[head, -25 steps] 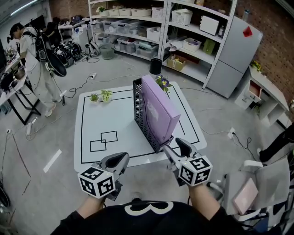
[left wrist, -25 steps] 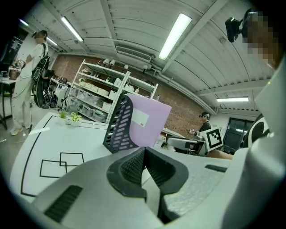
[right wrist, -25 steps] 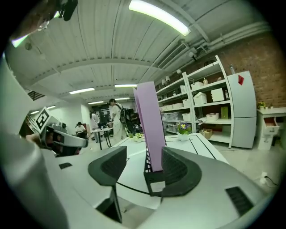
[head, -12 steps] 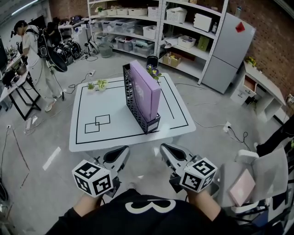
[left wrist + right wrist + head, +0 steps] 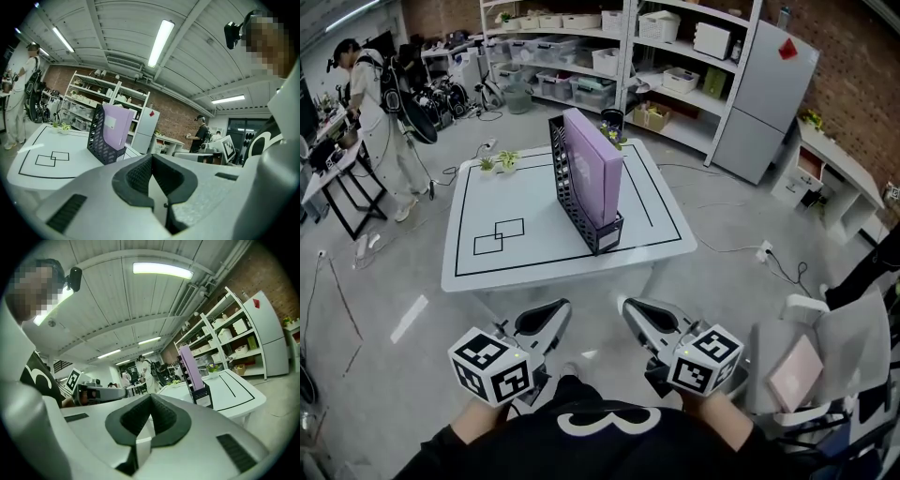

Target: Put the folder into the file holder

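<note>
The purple folder (image 5: 592,164) stands upright inside the black mesh file holder (image 5: 574,199) on the white table (image 5: 534,253). Both grippers hang low, well short of the table's near edge and apart from the holder. My left gripper (image 5: 555,310) is shut with nothing in it, and my right gripper (image 5: 630,307) is shut and empty too. In the left gripper view the folder (image 5: 116,125) and holder (image 5: 98,138) show beyond the closed jaws (image 5: 151,158). The right gripper view has the folder (image 5: 189,365) in the holder (image 5: 202,395) far past its closed jaws (image 5: 151,398).
Small potted plants (image 5: 497,161) sit at the table's far left corner, a flower pot (image 5: 612,132) behind the holder. A person (image 5: 367,98) stands at far left by a black table. Shelving (image 5: 609,47) and a fridge (image 5: 769,94) line the back. A chair (image 5: 811,361) is at right.
Both grippers have pulled back from the table's near edge, which now lies farther off. The right gripper's jaws, open a second ago, have shut empty. The folder stays in the holder.
</note>
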`<action>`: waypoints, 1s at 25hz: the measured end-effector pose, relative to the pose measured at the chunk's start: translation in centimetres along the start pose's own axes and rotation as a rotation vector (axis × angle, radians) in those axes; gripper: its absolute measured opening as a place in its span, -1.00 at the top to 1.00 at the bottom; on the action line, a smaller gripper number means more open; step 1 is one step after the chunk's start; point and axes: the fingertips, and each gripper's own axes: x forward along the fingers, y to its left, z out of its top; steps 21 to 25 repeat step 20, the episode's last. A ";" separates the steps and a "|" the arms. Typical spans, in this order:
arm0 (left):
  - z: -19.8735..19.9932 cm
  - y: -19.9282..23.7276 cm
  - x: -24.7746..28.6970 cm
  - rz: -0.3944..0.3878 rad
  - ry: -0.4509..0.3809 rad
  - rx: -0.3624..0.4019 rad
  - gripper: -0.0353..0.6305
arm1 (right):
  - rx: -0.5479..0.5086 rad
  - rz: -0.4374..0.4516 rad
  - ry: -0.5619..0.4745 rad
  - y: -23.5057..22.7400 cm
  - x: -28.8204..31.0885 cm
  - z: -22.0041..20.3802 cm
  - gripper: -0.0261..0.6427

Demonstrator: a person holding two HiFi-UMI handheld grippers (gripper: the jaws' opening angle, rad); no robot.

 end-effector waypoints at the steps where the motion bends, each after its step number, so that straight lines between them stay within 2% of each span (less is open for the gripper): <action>1: -0.2 -0.1 0.0 -0.001 0.000 -0.003 0.88 | 0.001 -0.004 0.000 -0.1 -0.1 -0.1 0.91; 11: -2.1 0.9 -0.4 0.033 0.012 0.014 0.88 | 0.037 -0.055 0.040 -1.4 -1.0 -2.5 0.91; 25: -2.1 0.7 0.7 0.019 0.023 0.017 0.88 | 0.014 -0.060 0.016 -1.7 -1.2 -1.3 0.91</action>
